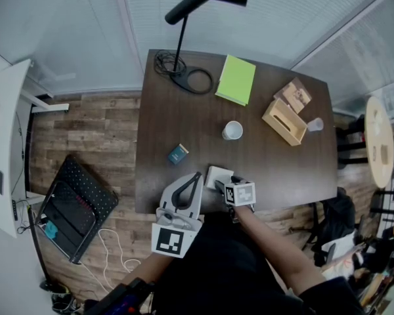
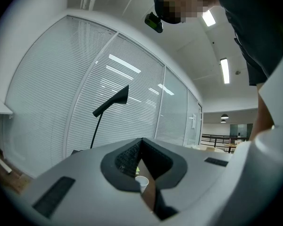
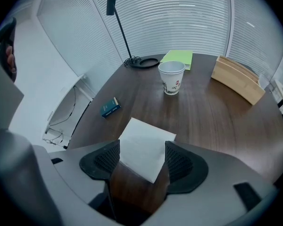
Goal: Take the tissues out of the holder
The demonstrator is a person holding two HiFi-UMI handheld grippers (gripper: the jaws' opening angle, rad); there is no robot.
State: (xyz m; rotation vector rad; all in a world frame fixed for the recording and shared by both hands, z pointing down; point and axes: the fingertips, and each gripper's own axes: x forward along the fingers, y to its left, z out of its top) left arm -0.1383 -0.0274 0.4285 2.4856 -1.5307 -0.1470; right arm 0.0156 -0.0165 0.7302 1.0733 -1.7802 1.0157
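The wooden tissue holder [image 1: 284, 121] [image 3: 238, 81] stands at the right of the dark table [image 1: 184, 120]. A white stack of tissues [image 1: 217, 174] [image 3: 144, 147] sits near the table's front edge, far from the holder. My right gripper [image 1: 224, 184] [image 3: 142, 153] points steeply down over it, and both pads [image 3: 108, 157] meet the stack's two sides. My left gripper [image 1: 197, 176] [image 2: 141, 141] is held level just left of the tissues. Its fingertips meet and nothing is between them.
A white paper cup [image 1: 232, 130] [image 3: 171, 77] stands mid-table and a small blue box [image 1: 178, 153] [image 3: 110, 107] lies to the left. At the back are a green notebook [image 1: 236, 79] and a black lamp base [image 1: 184, 77]. A small wooden box [image 1: 295, 96] and a clear cup [image 1: 315, 124] flank the holder.
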